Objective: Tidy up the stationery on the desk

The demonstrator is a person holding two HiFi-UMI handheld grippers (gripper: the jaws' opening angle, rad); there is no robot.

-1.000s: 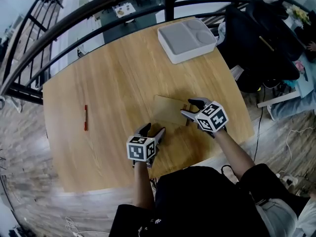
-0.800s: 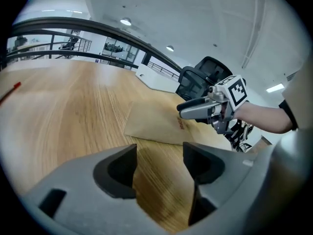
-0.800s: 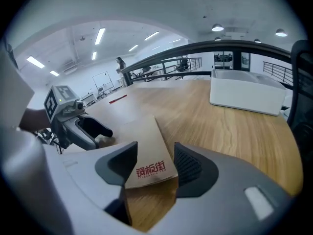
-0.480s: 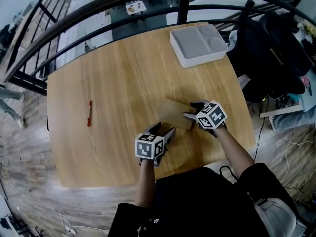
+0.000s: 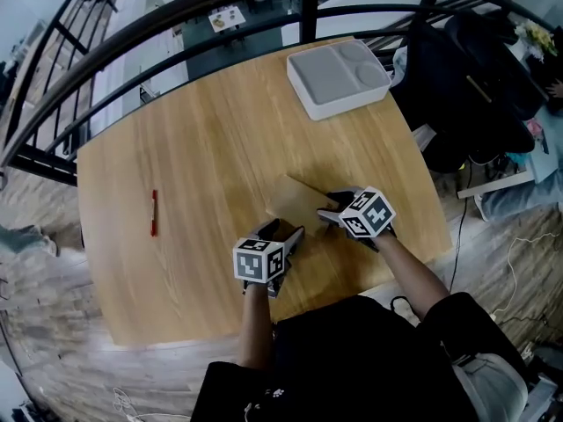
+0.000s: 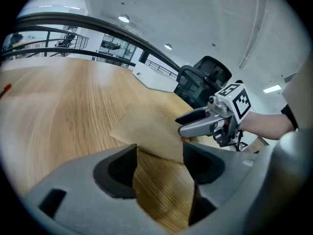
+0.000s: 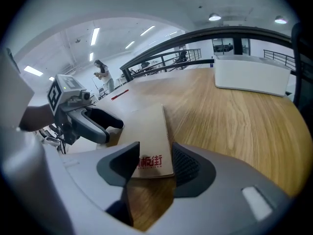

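Notebook [image 7: 150,126], red print part-hidden, right gripper [image 7: 155,154] jaws just closing around it

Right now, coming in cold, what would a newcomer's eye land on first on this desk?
First, the brown notebook near the front edge of the desk, with both grippers at it. The right gripper has just been closing its jaws with the notebook's printed end between them, and the left gripper sits open at its near corner. Next come the red pen lying alone at the left and the grey tray at the far right corner.
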